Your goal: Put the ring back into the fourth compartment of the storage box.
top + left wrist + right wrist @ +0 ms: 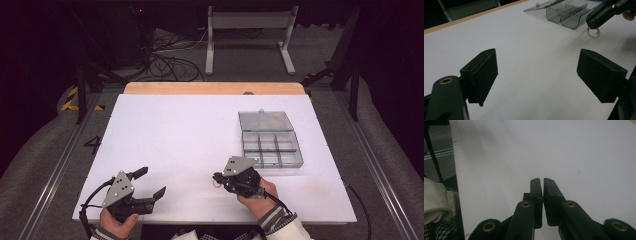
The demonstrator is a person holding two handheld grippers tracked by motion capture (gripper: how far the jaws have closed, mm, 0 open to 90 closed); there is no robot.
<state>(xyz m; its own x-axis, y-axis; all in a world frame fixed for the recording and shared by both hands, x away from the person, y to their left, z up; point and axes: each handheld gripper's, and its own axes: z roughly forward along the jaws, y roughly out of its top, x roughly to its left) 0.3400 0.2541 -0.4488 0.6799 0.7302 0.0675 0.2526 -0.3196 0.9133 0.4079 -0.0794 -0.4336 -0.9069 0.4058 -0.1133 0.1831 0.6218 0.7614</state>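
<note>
Looks like mid-carry: right claw point(217, 178) clenched on small pinkish bead loop point(593, 33), left claw point(537, 75) released, idle. Next: over to clear plastic compartment box point(272, 149) at 2 o'clock on white counter point(175, 140).

readable marks: one | text: digit "4" point(93, 144), dark, printed large | carrier: grey floor just left of the white tabletop point(165, 130), beside the metal rail | other signs: yellow-black hazard stripes point(75, 100) seen on floor farther back, no lettering | brands/labels: none legible
</note>
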